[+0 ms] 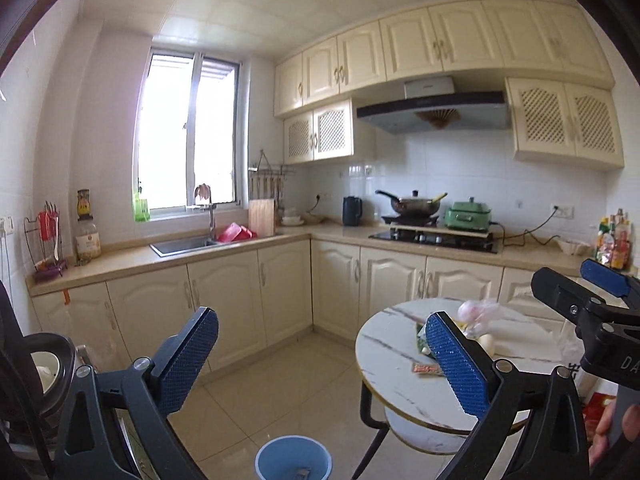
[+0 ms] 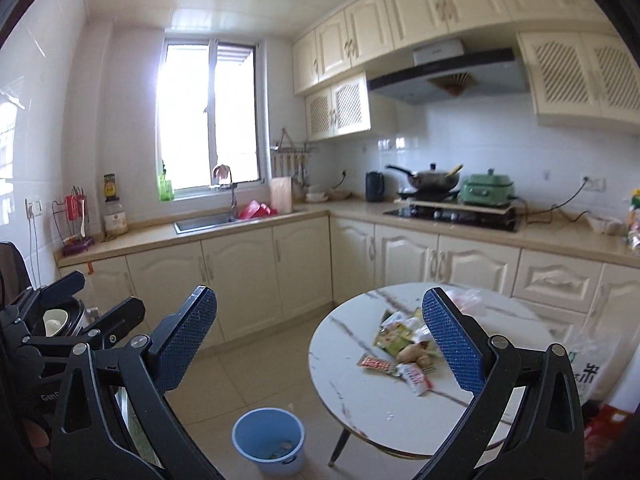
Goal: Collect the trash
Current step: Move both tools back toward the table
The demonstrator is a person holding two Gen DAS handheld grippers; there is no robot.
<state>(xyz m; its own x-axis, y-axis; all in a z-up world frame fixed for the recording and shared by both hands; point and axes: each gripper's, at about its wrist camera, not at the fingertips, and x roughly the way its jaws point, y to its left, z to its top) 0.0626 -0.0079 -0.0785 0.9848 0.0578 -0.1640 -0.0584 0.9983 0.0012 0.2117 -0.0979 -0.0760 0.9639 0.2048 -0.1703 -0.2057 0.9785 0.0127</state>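
The trash [image 2: 400,344] is a loose heap of crumpled snack wrappers and sachets, with a lumpy brown piece, perhaps ginger, among them, lying near the middle of the round marble-patterned worktop [image 2: 360,400]. The wrappers look light, thin and slippery; they should crush easily and may slide on the smooth top, so a pinch on a raised, crumpled edge seems the surest hold. A red-and-white sachet [image 2: 416,378] at the near edge of the heap sticks out and looks easiest to take first. A clear plastic bag [image 2: 464,300] sits behind the heap and will be limp.

On the floor, beside the worktop's leg, stands a blue bucket [image 2: 268,440] with a few scraps already in its bottom.

The right gripper [image 2: 320,344] is held above and short of the worktop, jaws wide apart and empty; the heap lies beyond it, close to its right finger in the view. The left gripper [image 1: 320,360] is likewise spread and empty, off to the left of the heap, well apart from it.
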